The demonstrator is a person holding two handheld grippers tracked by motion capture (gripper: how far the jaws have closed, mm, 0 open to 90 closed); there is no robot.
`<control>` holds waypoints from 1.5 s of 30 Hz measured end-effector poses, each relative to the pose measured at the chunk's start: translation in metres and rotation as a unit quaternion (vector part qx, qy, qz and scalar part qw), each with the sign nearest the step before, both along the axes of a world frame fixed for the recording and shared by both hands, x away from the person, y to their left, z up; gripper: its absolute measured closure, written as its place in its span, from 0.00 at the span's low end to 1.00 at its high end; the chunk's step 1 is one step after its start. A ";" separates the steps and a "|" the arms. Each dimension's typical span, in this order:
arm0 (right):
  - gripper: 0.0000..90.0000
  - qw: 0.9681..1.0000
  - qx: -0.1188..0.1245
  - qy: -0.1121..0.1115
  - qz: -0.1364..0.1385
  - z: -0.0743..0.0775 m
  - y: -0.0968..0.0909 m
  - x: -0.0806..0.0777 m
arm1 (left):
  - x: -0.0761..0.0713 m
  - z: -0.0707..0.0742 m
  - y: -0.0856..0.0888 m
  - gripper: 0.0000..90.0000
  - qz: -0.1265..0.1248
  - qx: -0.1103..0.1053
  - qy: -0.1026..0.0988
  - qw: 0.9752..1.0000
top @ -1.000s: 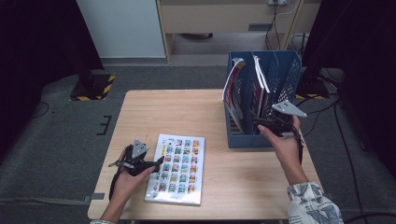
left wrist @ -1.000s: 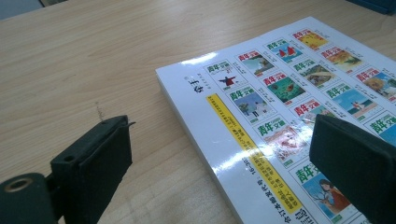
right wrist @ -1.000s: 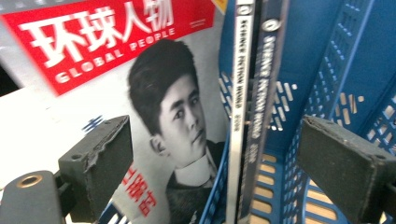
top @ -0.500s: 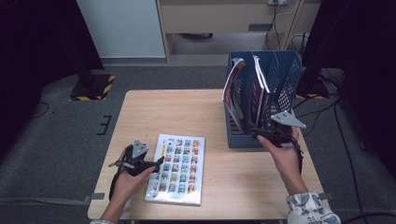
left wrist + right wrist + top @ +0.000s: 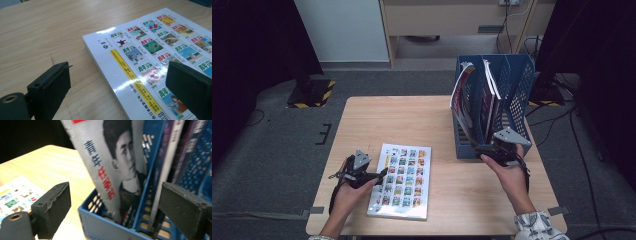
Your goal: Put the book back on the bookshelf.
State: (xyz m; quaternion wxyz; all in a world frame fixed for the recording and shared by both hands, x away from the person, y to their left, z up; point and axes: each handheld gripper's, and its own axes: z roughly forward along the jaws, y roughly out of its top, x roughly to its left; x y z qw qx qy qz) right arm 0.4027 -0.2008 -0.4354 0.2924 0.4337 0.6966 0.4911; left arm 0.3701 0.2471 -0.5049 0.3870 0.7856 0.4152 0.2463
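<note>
Flatly lying glossy magazine (image 5: 401, 181), perforated blue plastic rack (image 5: 516, 85), wood-grain table (image 5: 407, 120).

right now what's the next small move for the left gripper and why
Probably slide the left gripper forward so its open jaws straddle the magazine edge, then close. The magazine lies flat on the table, one jaw over its cover, the other over bare wood, nothing gripped.

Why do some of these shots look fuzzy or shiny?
Left gripper view: a white glare patch sits on the glossy white magazine with small colour pictures, and its near black jaws are soft. Right gripper view: the blue plastic file rack looks blurred. High view: evenly lit table, dark surroundings.
</note>
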 end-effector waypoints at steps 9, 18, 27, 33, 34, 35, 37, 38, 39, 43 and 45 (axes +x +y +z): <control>0.17 0.999 -0.003 0.007 0.043 -0.006 0.025 -0.009 | 0.000 0.000 -0.001 0.06 0.000 0.000 0.003 1.000; 0.17 0.996 -0.016 0.023 0.088 -0.014 0.053 -0.015 | 0.000 -0.002 -0.003 0.07 -0.002 0.004 0.008 1.000; 0.17 0.991 -0.031 0.036 0.123 -0.025 0.076 -0.017 | 0.001 -0.002 -0.006 0.07 -0.002 0.006 0.011 1.000; 0.16 0.989 -0.040 0.044 0.137 -0.032 0.089 -0.017 | 0.002 -0.005 -0.008 0.07 -0.004 0.012 0.016 1.000; 0.16 0.988 -0.040 0.046 0.140 -0.033 0.091 -0.017 | 0.002 -0.005 -0.009 0.07 -0.004 0.011 0.017 1.000; 0.16 0.988 -0.042 0.047 0.141 -0.034 0.093 -0.017 | 0.003 -0.005 -0.009 0.07 -0.004 0.010 0.018 1.000; 0.16 0.987 -0.041 0.051 0.145 -0.035 0.097 -0.017 | 0.002 -0.005 -0.009 0.07 -0.003 0.009 0.018 1.000; 0.16 0.987 -0.045 0.051 0.147 -0.037 0.099 -0.017 | 0.002 -0.005 -0.009 0.07 -0.002 0.009 0.019 1.000; 0.16 0.986 -0.048 0.053 0.150 -0.038 0.101 -0.017 | 0.002 -0.005 -0.009 0.07 -0.001 0.007 0.019 1.000; 0.16 0.984 -0.053 0.060 0.157 -0.042 0.108 -0.016 | 0.002 -0.006 -0.010 0.07 -0.002 0.004 0.022 1.000; 0.16 0.984 -0.055 0.062 0.159 -0.044 0.111 -0.016 | 0.003 -0.006 -0.010 0.07 -0.001 0.005 0.025 1.000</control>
